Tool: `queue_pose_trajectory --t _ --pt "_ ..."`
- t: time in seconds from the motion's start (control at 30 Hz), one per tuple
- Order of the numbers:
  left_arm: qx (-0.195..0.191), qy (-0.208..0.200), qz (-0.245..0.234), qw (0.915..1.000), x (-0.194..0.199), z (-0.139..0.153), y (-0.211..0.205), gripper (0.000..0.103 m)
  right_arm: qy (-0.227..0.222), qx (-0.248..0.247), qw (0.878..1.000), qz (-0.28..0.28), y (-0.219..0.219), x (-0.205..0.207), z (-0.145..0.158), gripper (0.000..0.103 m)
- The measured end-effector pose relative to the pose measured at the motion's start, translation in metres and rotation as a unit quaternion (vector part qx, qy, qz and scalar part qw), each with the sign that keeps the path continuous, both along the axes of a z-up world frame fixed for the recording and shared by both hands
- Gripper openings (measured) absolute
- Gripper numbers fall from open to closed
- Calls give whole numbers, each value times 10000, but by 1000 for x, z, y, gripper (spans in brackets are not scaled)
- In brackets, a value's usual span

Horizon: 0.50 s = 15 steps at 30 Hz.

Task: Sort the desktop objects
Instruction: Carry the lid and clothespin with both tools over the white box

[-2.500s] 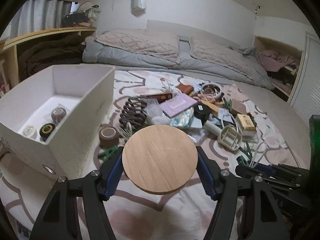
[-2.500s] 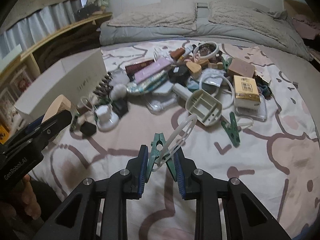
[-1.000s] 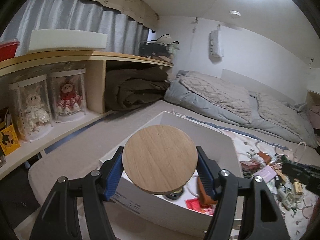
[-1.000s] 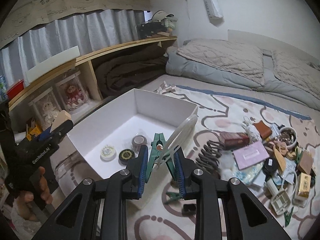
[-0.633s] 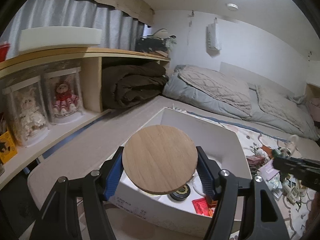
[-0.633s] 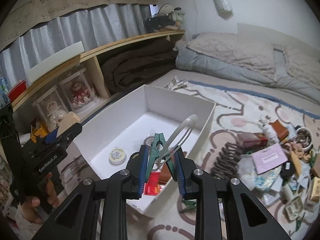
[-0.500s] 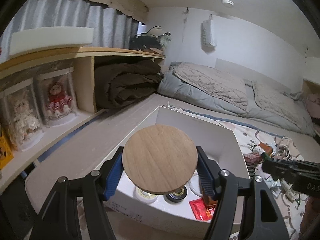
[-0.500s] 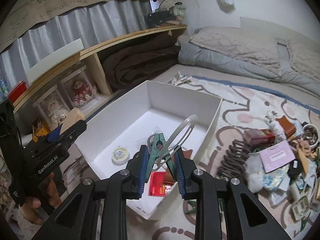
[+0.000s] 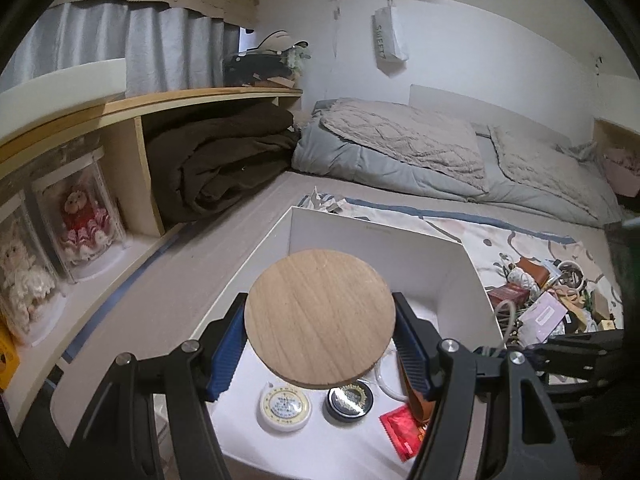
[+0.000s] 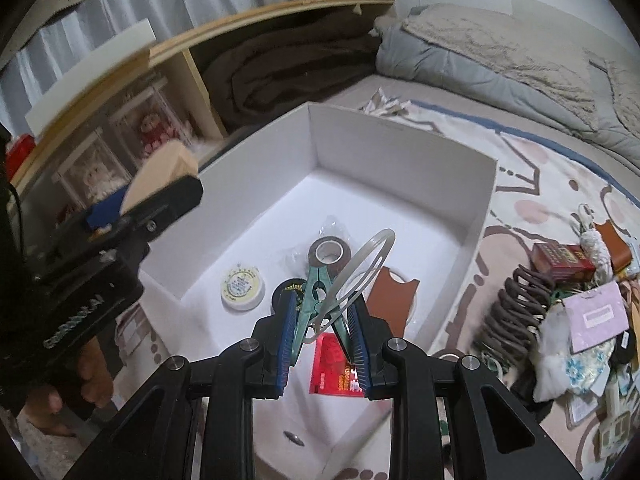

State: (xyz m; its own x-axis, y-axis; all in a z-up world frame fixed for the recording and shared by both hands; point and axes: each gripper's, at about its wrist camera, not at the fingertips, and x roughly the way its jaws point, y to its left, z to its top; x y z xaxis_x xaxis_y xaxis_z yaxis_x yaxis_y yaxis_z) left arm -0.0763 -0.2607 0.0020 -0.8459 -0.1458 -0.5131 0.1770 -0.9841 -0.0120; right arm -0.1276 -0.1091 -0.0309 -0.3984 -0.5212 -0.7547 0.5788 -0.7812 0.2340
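Observation:
My left gripper (image 9: pixel 320 334) is shut on a round wooden disc (image 9: pixel 320 318) and holds it above the near end of the white box (image 9: pixel 360 240). My right gripper (image 10: pixel 322 330) is shut on a green clothespin (image 10: pixel 316 296) with a white plastic ring (image 10: pixel 360 268) clipped in it, held over the white box (image 10: pixel 400 152). In the box lie a white round tin (image 10: pixel 242 284), a black round tin (image 9: pixel 348 402), a brown tape roll (image 10: pixel 330 254), a brown leather piece (image 10: pixel 390 296) and a red packet (image 10: pixel 336 364). The left gripper also shows in the right wrist view (image 10: pixel 160 204).
A pile of loose small objects (image 10: pixel 580 300) lies on the patterned sheet right of the box. A wooden shelf (image 9: pixel 120 120) with boxed dolls and a brown blanket runs along the left. Grey bedding (image 9: pixel 440 152) lies at the back.
Both grippers have moved closer over the box and tilted down toward its inside. Both keep the same hold on their objects.

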Motion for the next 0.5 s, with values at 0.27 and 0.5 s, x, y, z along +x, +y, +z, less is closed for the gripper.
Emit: queue_pose_trajectory --t 0.27,0.5 --pt "-45 -210 -5 9998 -20 -5 -8 68 -319 247 9992 62 -20 -18 -23 27" --pt "-92 -479 -77 9988 -40 -13 -13 68 -336 529 9980 72 -30 -25 -36 27"
